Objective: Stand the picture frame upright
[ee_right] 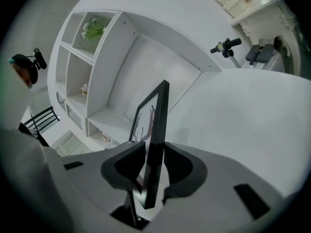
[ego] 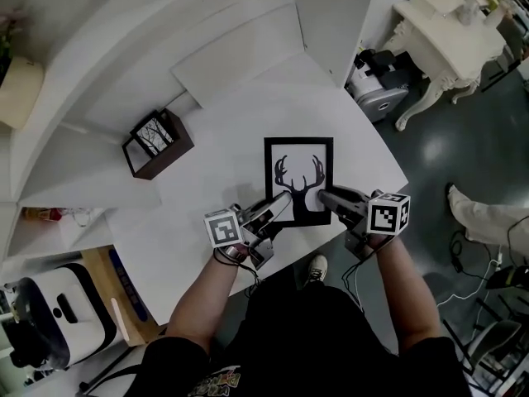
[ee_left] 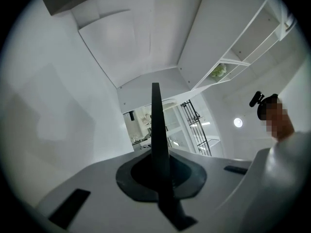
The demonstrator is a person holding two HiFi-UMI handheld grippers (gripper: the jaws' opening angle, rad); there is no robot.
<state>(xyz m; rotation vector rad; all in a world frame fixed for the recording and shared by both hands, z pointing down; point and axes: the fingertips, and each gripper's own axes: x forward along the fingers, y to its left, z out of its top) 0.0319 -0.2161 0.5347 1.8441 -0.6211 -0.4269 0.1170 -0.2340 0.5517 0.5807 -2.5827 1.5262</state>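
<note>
A: How's the left claw?
B: Pressed together on a thin black edge of the picture frame.
A: And the right claw?
B: Spread, with the frame's edge loose between its pads. The frame is at the near edge of the desk, antler print facing up.

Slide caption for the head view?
Left tool clamps black-framed deer-antler picture; right tool, jaws open, straddles its lower edge over white table.

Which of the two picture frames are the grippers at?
The black deer frame, between the jaws of the left gripper and the right gripper. The brown tree frame stands untouched, farther left.
</note>
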